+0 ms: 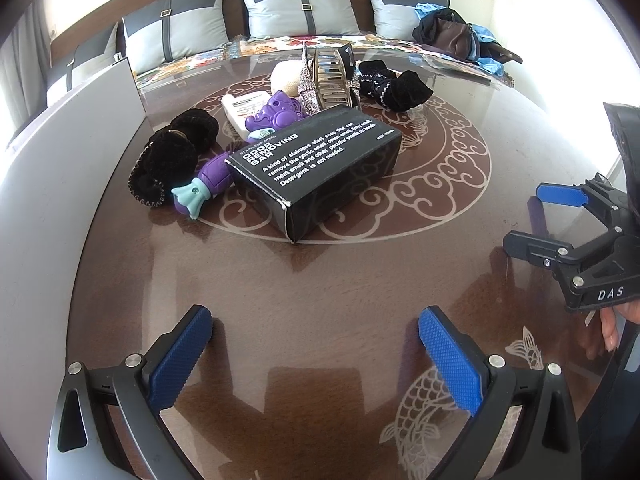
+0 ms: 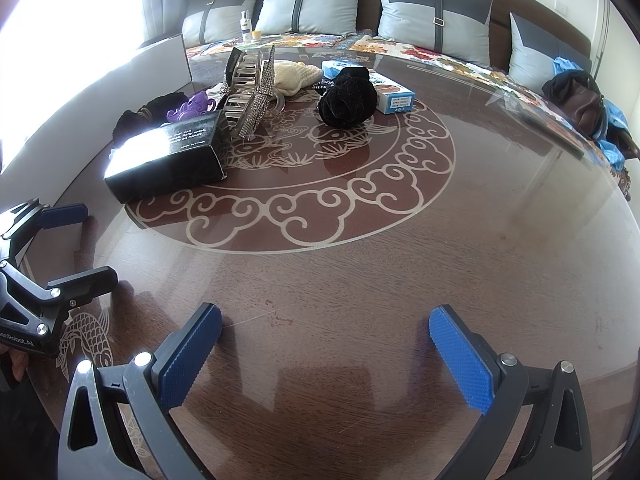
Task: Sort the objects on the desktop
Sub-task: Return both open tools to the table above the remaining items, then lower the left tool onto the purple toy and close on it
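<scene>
A pile of objects lies at the table's middle. A black box printed "Odor Removing Bar" is nearest; it also shows in the right wrist view. Around it lie black velvet scrunchies, purple toys, a rhinestone hair claw, a cream pouch, another black scrunchie and a blue-white box. My left gripper is open and empty, short of the black box. My right gripper is open and empty over bare table, and shows in the left wrist view.
The round dark table has a glass top with a pale cloud pattern. A grey-white upright panel stands along the left. Behind is a sofa with grey cushions, a bag and clothes on it, and a small bottle.
</scene>
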{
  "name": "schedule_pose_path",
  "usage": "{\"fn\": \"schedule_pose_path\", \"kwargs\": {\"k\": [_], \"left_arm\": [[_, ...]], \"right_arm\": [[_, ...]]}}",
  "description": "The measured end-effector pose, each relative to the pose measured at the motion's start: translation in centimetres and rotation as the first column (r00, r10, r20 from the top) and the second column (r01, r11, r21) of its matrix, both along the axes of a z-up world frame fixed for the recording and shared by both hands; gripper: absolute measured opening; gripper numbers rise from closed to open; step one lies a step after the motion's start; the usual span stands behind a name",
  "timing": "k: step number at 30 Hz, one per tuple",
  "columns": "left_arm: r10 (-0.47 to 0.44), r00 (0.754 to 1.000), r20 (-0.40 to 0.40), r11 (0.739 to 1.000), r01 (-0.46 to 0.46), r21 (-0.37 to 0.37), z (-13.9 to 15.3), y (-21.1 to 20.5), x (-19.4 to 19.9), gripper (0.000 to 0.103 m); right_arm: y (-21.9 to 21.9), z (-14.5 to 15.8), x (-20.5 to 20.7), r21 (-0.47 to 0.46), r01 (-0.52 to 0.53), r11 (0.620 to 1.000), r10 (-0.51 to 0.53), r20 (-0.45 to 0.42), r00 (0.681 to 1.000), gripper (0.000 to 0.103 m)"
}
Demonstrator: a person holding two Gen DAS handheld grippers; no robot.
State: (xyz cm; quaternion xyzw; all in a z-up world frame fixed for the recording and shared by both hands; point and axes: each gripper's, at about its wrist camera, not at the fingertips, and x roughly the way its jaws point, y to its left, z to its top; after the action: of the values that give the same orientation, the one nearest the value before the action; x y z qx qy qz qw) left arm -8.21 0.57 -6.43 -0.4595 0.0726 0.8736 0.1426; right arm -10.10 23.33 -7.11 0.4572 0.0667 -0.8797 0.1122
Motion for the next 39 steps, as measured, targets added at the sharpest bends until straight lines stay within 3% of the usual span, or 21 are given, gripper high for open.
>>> {"fn": "schedule_pose_path", "kwargs": {"k": [4,8,11,16,20,22,24,27,31,35,39], "left_arm": [[0.044,0.999,0.022,0.999,-0.044,0.004,0.2,-1.2,1.7,0.103],[0.136,0.990,-0.024,0.989,-0.135,0.053,2.3,-2.7,0.8,0.103],[0.258,0.964,-0.060,0.966,-0.257,0.028,4.1,-3.5,-1.8,0.103],[0.422,0.906,-0.011,0.906,-0.422,-0.017,3.5,-4.4,-5.4,0.103],[0.410,0.912,0.028,0.912,-0.410,-0.022,1.7,-3.4,-6.9,0.103],[0.379,0.924,0.048,0.924,-0.381,0.028,1.3,-2.4,-7.6,0.103],[0.283,0.954,0.097,0.950,-0.292,0.108,0.9,-0.6,-8.3,0.103],[0.148,0.983,0.109,0.982,-0.159,0.099,0.7,2.8,-8.7,0.103],[0.172,0.982,0.073,0.981,-0.178,0.080,1.3,1.7,-9.3,0.103],[0.203,0.973,0.106,0.973,-0.213,0.085,1.5,-1.0,-11.5,0.102],[0.177,0.975,0.136,0.982,-0.185,0.047,1.1,-1.5,-13.6,0.103]], "right_arm": [[0.0,0.0,0.0,0.000,0.000,1.000,0.000,0.000,1.000,0.103],[0.0,0.0,0.0,0.000,0.000,1.000,0.000,0.000,1.000,0.103],[0.0,0.0,0.0,0.000,0.000,1.000,0.000,0.000,1.000,0.103],[0.0,0.0,0.0,0.000,0.000,1.000,0.000,0.000,1.000,0.103],[0.0,0.0,0.0,0.000,-0.001,1.000,0.001,0.000,1.000,0.103],[0.0,0.0,0.0,0.000,-0.001,1.000,0.001,-0.001,1.000,0.103],[0.0,0.1,0.0,0.001,0.001,1.000,-0.001,-0.001,1.000,0.103],[0.0,0.1,0.0,0.001,0.008,1.000,-0.008,-0.001,1.000,0.103],[0.3,0.2,-0.1,-0.001,0.034,0.999,-0.034,-0.002,0.999,0.103],[0.3,0.2,-0.2,0.000,0.038,0.999,-0.038,-0.002,0.999,0.103],[0.3,0.1,-0.2,0.000,0.038,0.999,-0.038,-0.002,0.999,0.103]]}}
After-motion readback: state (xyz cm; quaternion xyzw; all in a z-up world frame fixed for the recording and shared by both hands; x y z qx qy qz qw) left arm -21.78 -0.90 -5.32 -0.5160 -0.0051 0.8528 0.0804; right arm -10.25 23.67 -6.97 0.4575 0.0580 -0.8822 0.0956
